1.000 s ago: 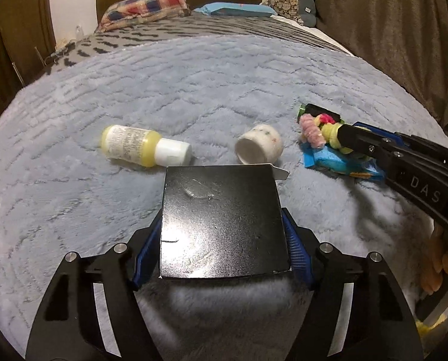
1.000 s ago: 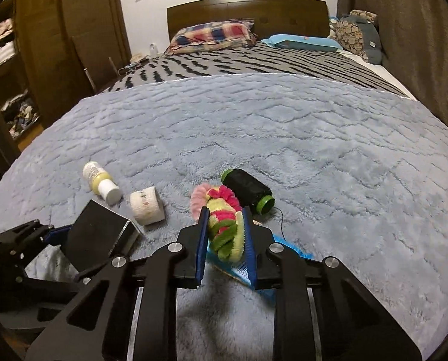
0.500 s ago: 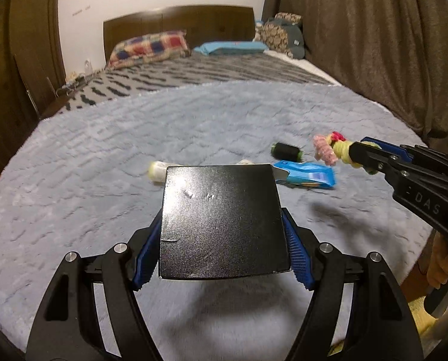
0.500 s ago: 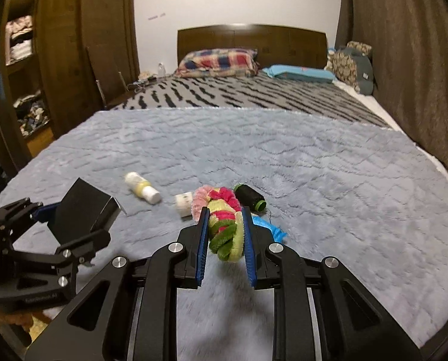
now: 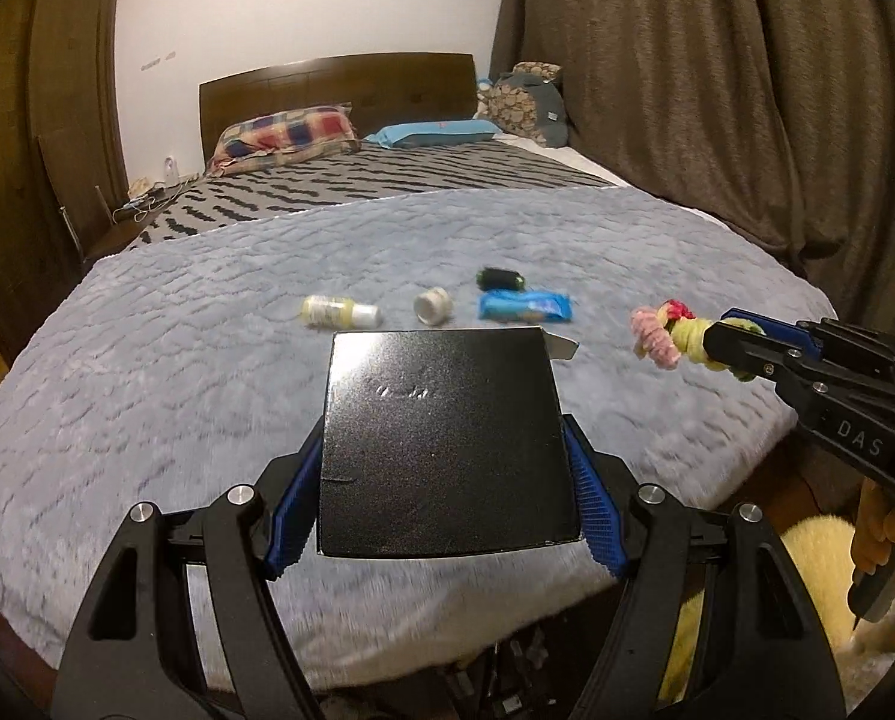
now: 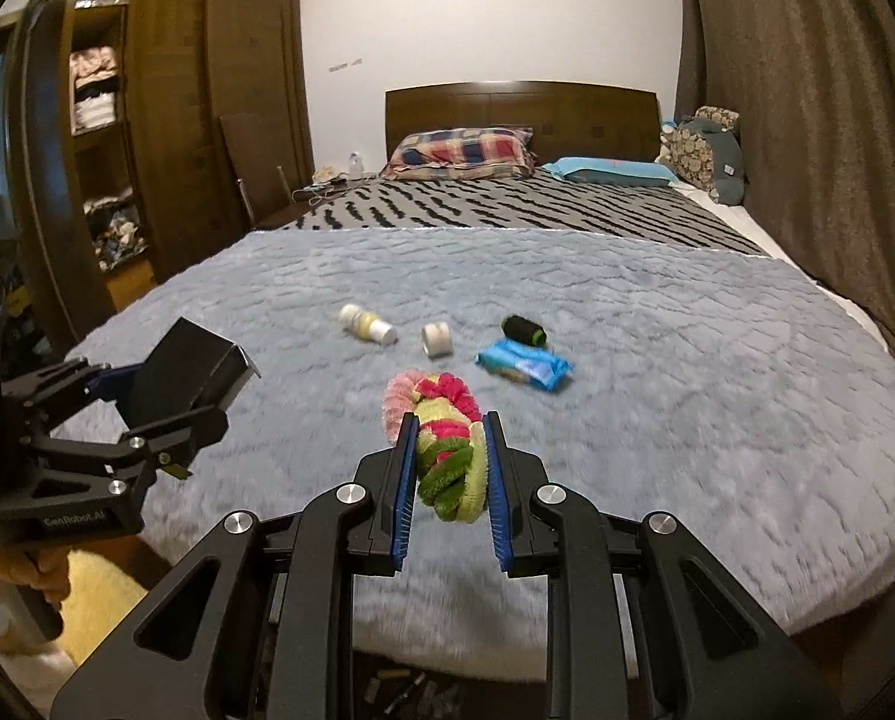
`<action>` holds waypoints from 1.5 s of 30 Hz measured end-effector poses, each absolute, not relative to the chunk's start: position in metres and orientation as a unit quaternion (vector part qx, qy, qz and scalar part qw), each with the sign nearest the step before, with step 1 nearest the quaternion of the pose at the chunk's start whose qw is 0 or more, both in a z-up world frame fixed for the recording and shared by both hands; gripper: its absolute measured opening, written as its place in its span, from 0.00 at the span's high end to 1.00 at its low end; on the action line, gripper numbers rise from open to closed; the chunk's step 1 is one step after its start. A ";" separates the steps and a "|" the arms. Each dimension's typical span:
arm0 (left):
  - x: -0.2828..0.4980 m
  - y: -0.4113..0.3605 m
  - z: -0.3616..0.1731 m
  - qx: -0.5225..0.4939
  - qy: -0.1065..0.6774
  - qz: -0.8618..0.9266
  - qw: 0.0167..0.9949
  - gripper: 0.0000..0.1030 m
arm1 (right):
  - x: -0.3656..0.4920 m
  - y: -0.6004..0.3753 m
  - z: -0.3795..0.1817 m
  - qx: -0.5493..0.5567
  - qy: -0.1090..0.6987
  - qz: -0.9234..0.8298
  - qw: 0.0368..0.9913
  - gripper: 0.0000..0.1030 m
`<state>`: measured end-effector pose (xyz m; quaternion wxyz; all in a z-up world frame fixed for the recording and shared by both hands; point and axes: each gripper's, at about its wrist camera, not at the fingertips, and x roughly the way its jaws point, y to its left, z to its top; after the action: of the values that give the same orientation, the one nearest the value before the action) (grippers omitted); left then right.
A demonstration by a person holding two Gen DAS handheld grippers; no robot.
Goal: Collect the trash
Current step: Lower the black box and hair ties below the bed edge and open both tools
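Left gripper (image 5: 447, 468) clamping black box (image 5: 444, 444), contents unseen

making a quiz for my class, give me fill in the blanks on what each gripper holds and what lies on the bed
1. The left gripper is shut on a black ____.
2. The right gripper holds a bunch of fluffy ____.
3. The wrapper on the blanket is ____ in colour.

Missing words: box; scrunchies; blue
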<state>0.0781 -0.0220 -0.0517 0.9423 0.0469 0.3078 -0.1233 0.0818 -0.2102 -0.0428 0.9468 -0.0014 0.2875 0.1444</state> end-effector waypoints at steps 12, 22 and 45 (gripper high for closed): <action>0.030 -0.022 -0.119 0.029 0.382 -0.142 0.913 0.33 | 0.040 -0.210 -0.107 0.022 0.362 0.157 0.919 0.79; 0.025 -0.016 -0.203 0.026 0.477 -0.129 0.869 0.33 | 0.037 -0.191 -0.184 0.016 0.467 0.167 0.868 0.79; 0.040 -0.022 -0.318 0.015 0.608 -0.148 0.780 0.31 | 0.048 -0.170 -0.283 0.019 0.582 0.162 0.797 0.75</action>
<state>0.0403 -0.0220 -0.3177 0.7800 0.0151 0.6079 -0.1480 0.0483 -0.1700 -0.2831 0.7967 0.0189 0.5819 0.1619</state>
